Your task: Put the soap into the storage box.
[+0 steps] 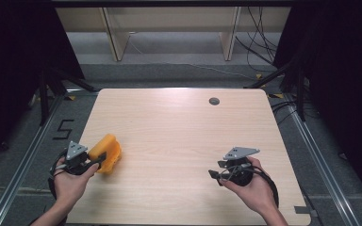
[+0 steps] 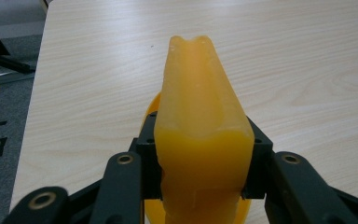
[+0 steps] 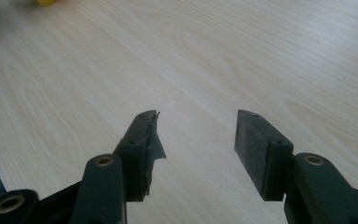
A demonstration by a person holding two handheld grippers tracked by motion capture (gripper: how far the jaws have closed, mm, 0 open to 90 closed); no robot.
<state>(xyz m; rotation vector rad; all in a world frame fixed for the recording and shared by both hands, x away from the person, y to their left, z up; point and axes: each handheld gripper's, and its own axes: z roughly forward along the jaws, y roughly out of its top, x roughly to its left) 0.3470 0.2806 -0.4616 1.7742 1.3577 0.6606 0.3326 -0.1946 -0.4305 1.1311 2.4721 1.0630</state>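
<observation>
Left gripper (image 1: 93, 159), at the near left corner of the wooden table (image 1: 179, 136): jaws clamped on a yellow-orange object (image 1: 107, 151), pads pressing both its sides in the left gripper view (image 2: 200, 154). The object (image 2: 198, 121) stands out past the jaws toward the table's middle; whether it touches the tabletop cannot be told. Right gripper (image 1: 215, 175), near the table's right front edge: jaws spread apart with nothing between them, above bare wood in the right gripper view (image 3: 198, 133). Far side of the table: a small grey round insert (image 1: 214, 101), well apart from both grippers.
</observation>
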